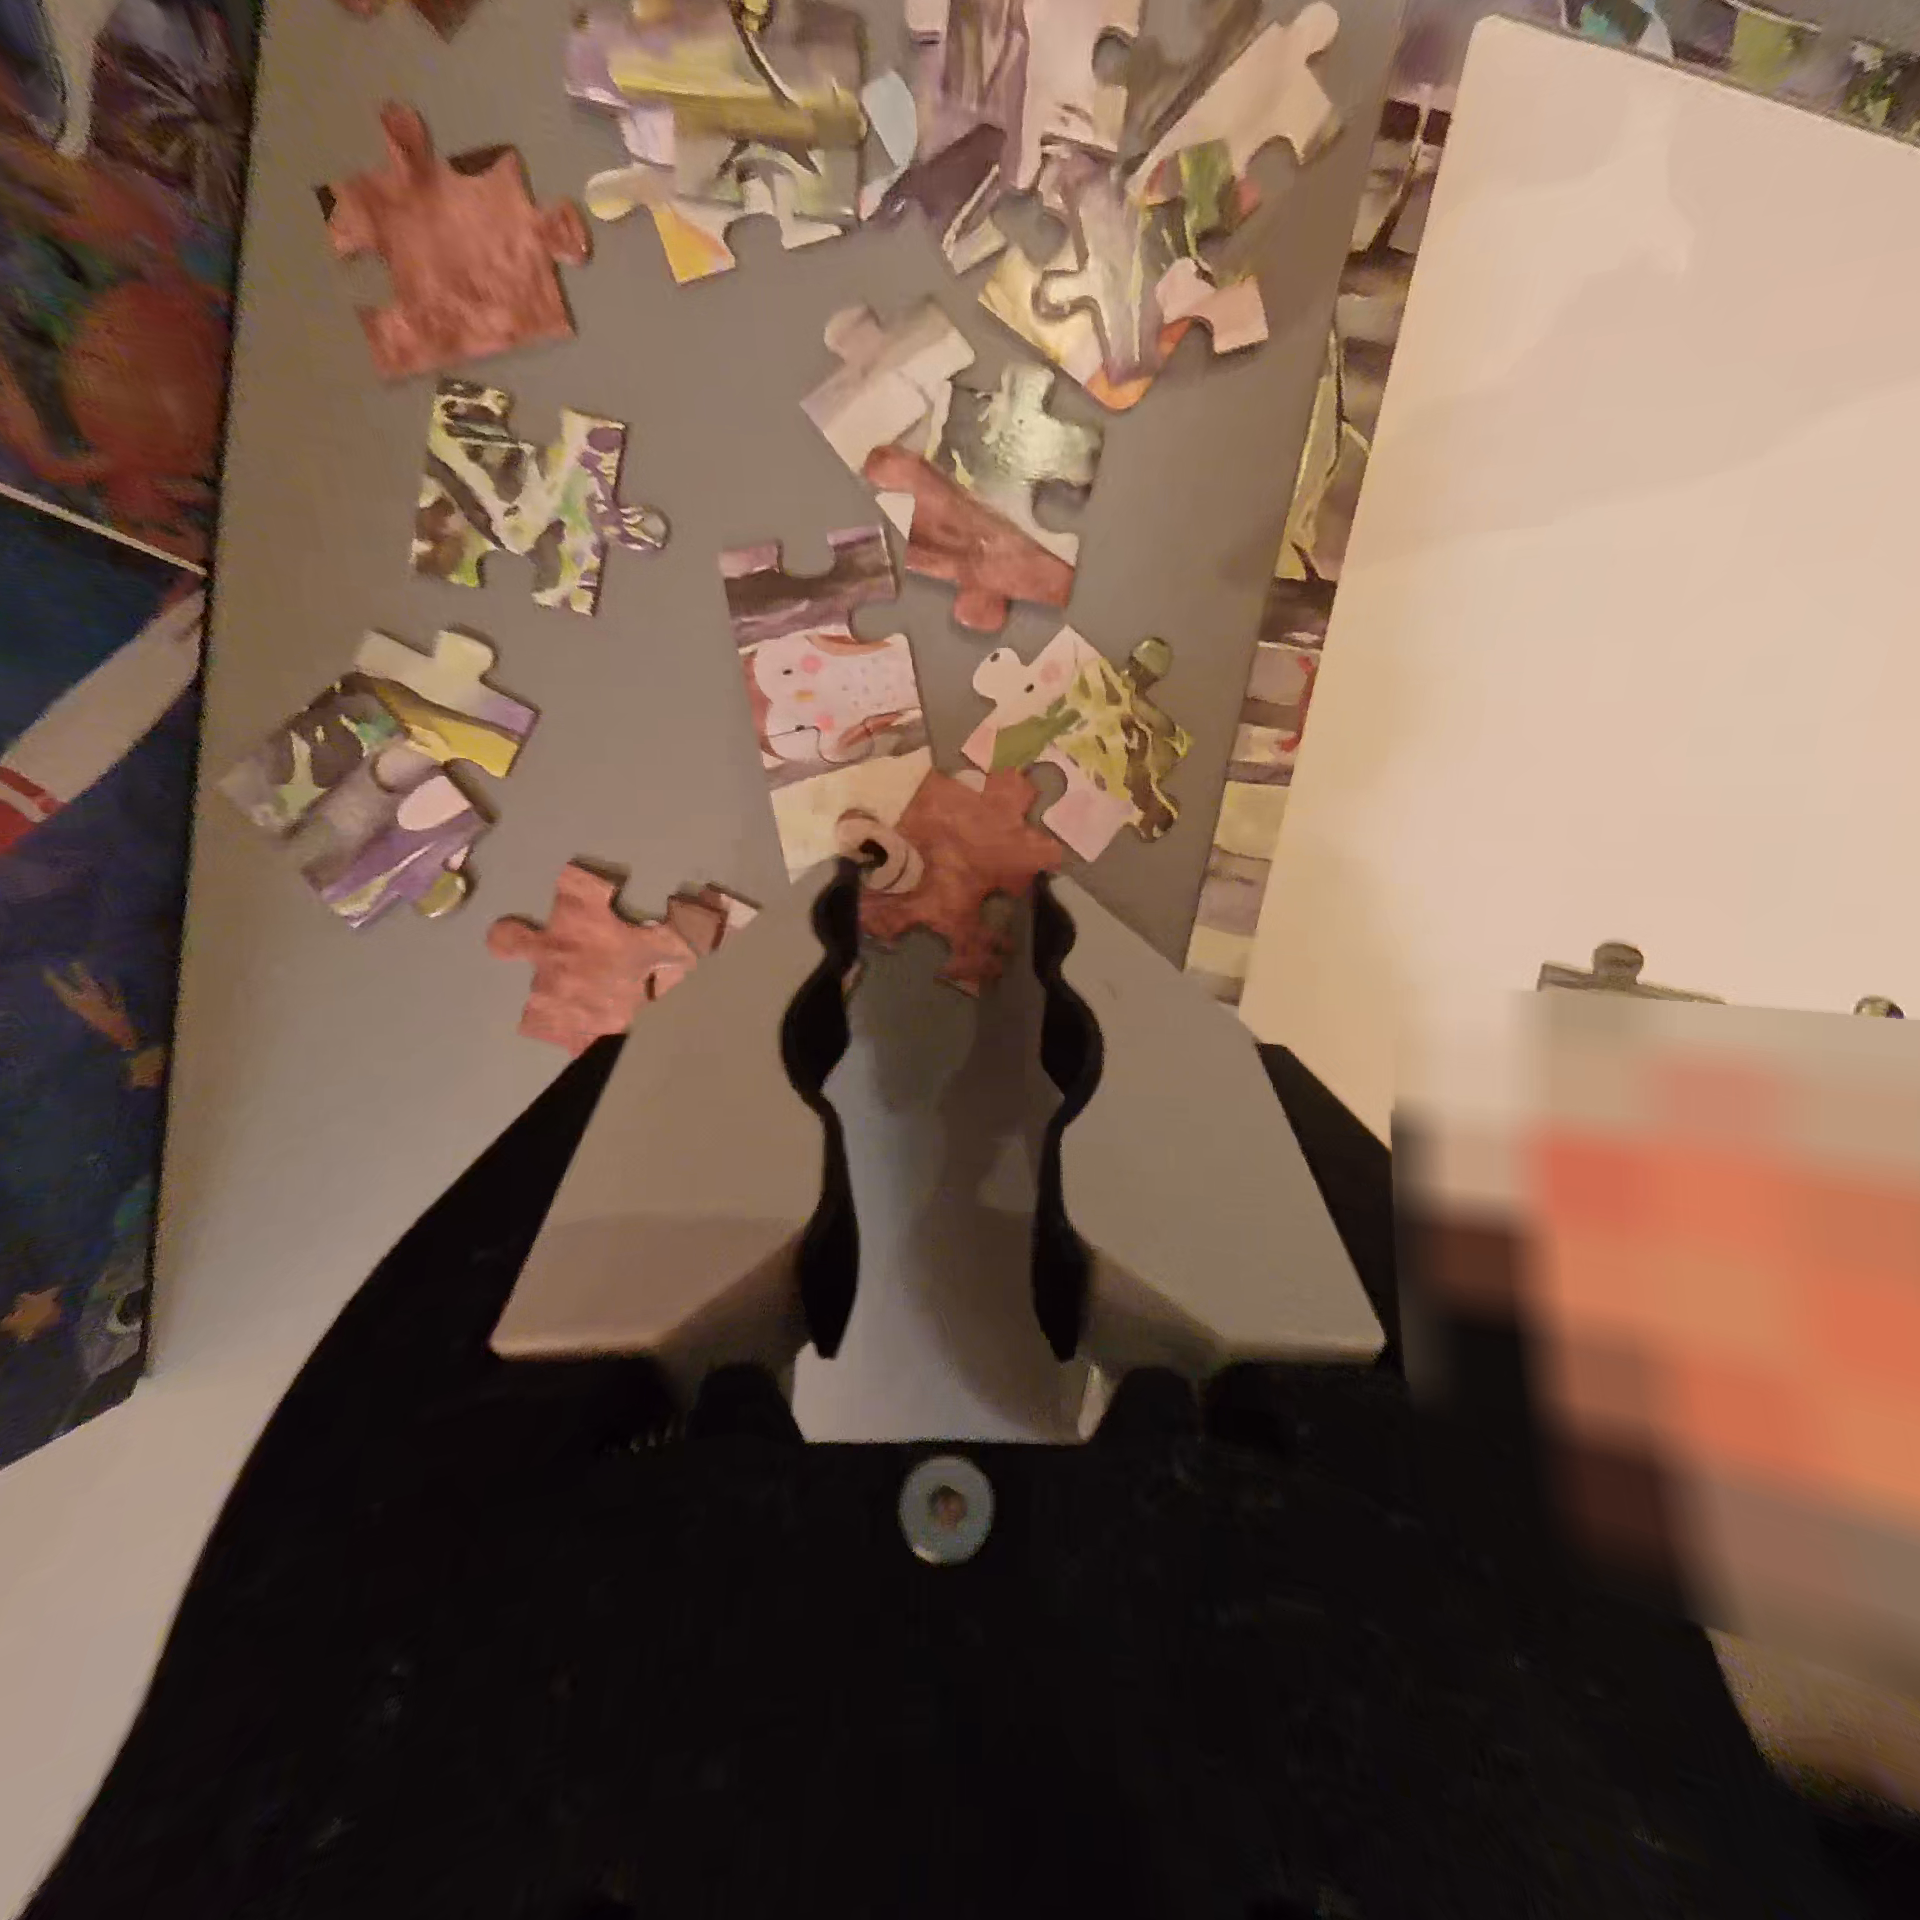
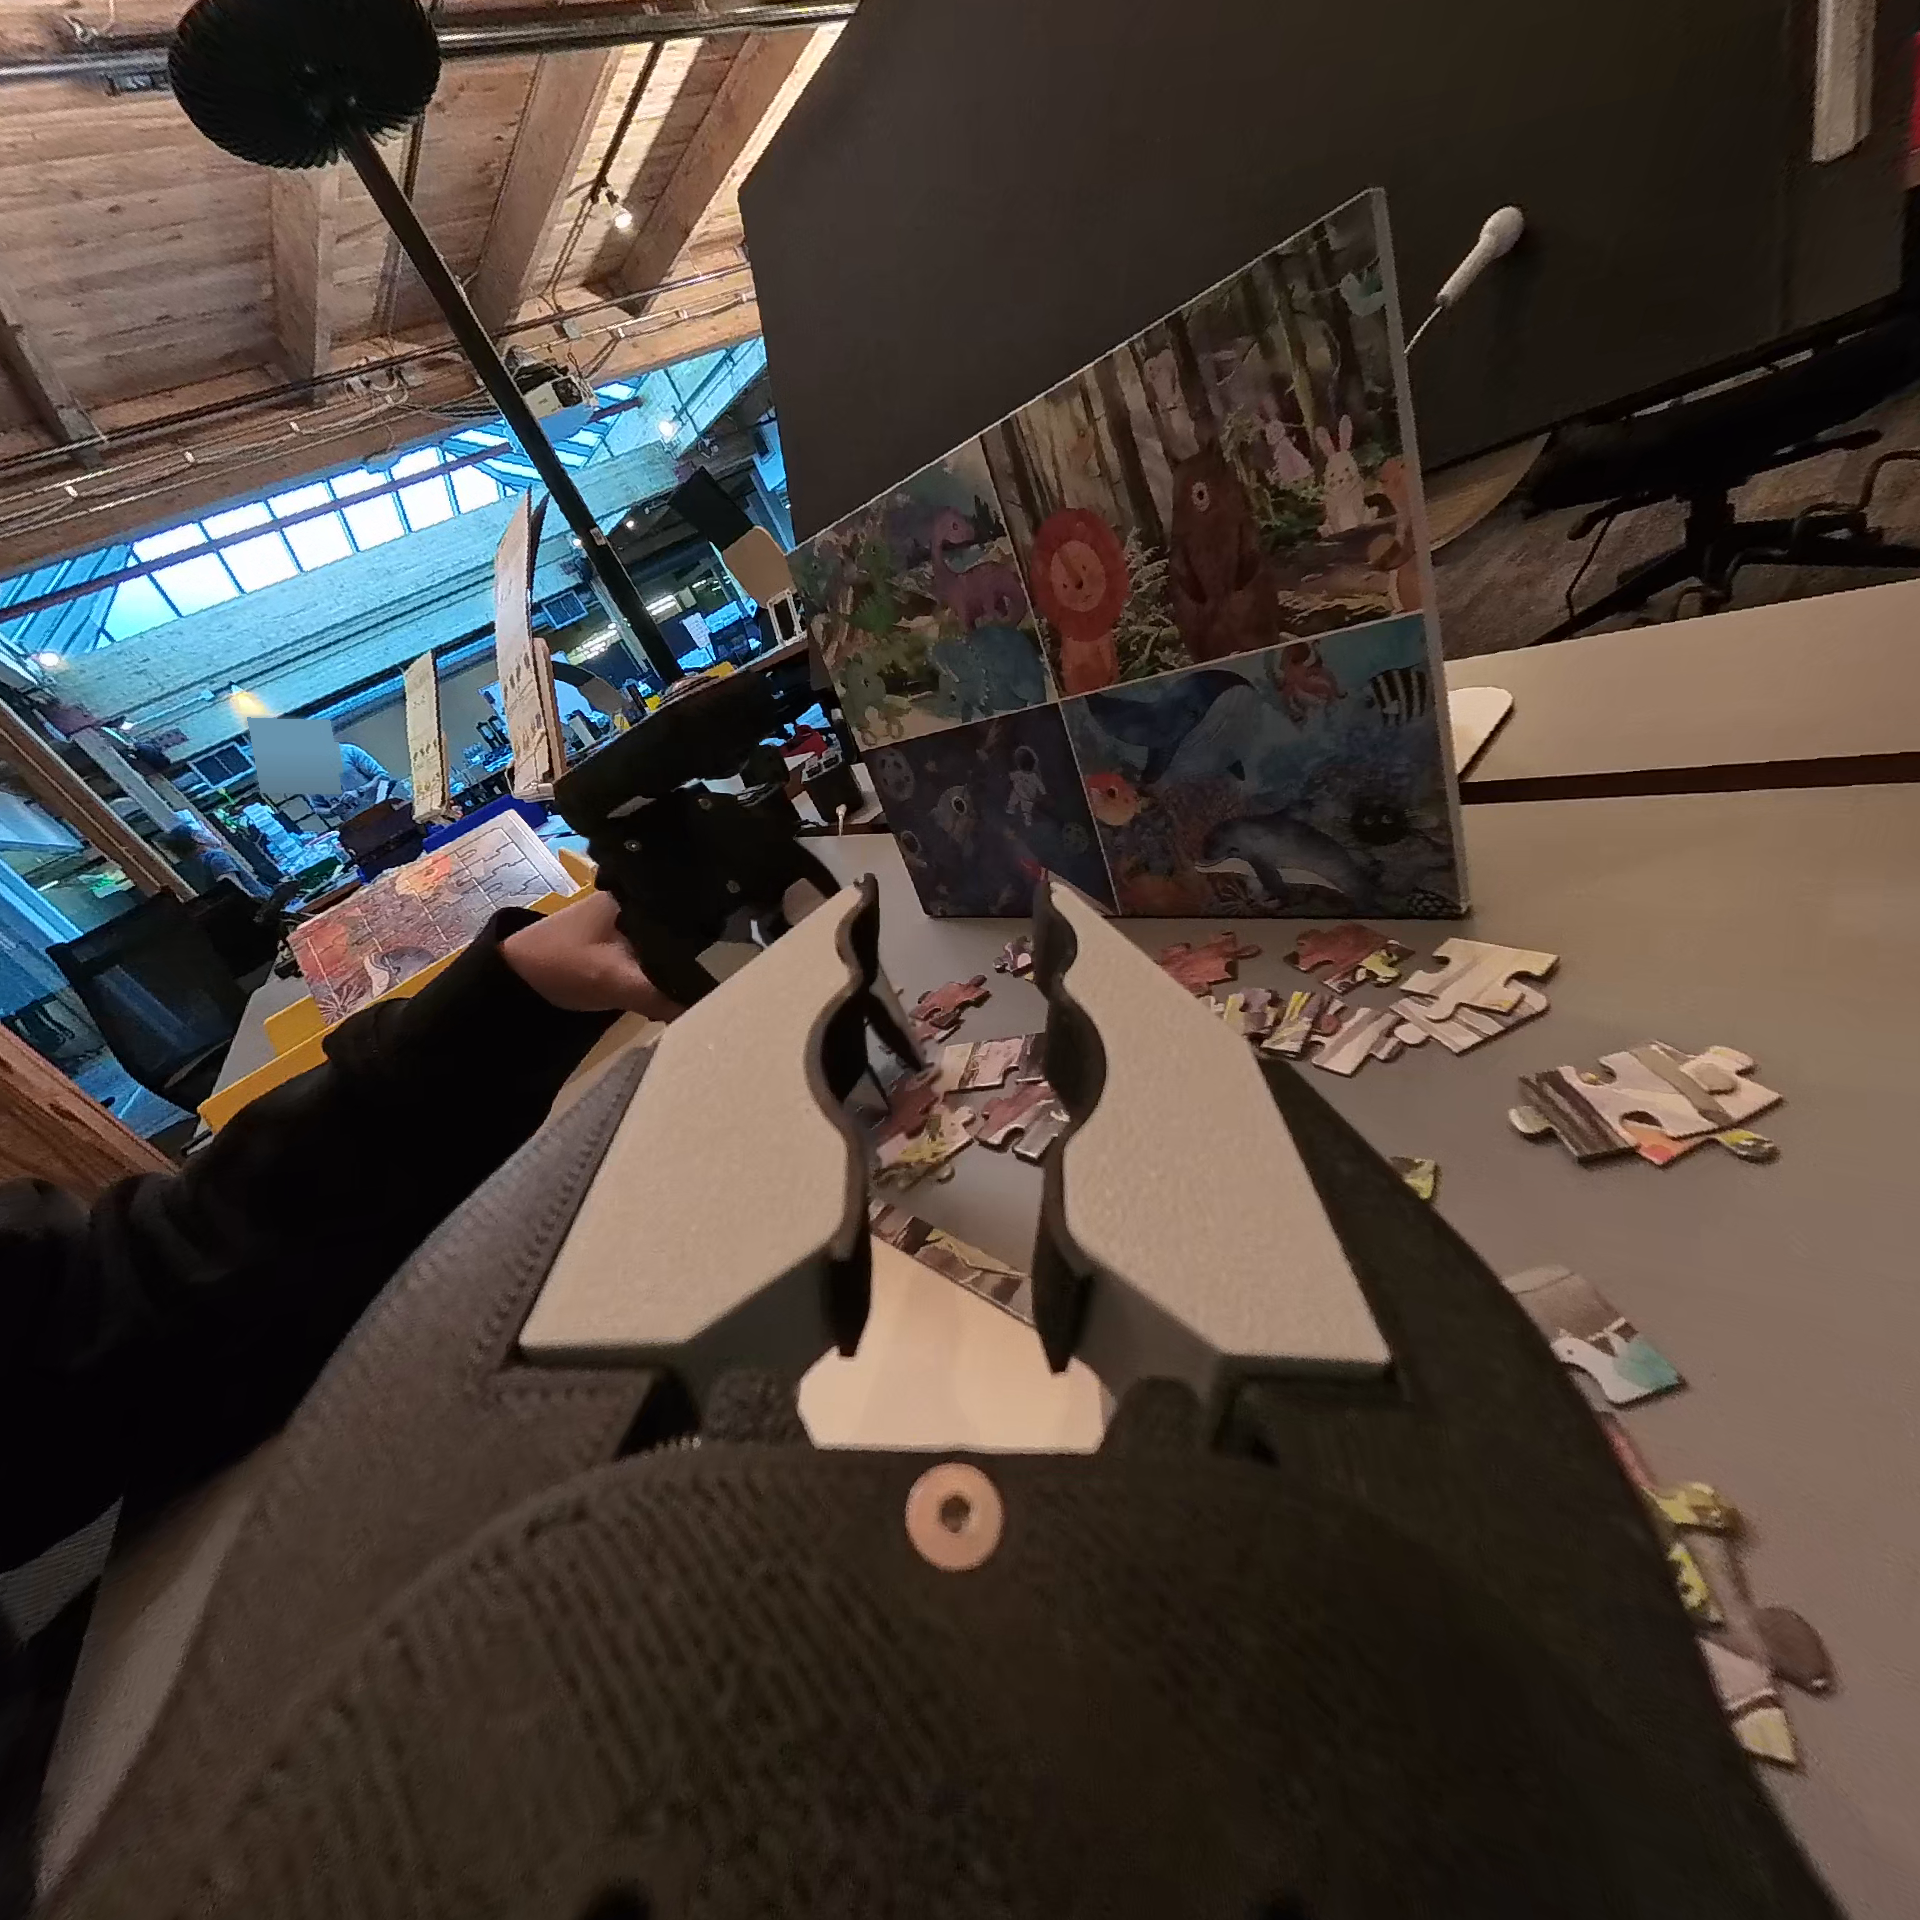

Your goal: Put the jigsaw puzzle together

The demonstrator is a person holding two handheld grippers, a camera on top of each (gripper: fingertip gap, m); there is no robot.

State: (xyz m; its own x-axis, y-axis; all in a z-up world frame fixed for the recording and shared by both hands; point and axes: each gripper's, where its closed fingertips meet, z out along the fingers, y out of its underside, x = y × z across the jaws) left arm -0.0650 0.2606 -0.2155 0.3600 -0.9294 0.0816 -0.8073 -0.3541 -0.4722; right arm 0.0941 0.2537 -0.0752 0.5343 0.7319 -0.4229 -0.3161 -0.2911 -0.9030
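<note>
Loose jigsaw pieces lie scattered on a grey table. My left gripper points down at them, open, with its fingertips on either side of a brown piece that overlaps a cream piece. Above it lies a small joined group with a pink face. My right gripper is open and empty, held in the air above a white board. The left gripper also shows in the right wrist view, held by a hand, fingers down among the pieces.
A picture box stands upright behind the pieces. More joined groups lie to the right. In the left wrist view the white board fills the right side, with assembled pieces along its edge. A colourful picture panel is on the left. One gripper's finger ends stand about 20 cm off the other's.
</note>
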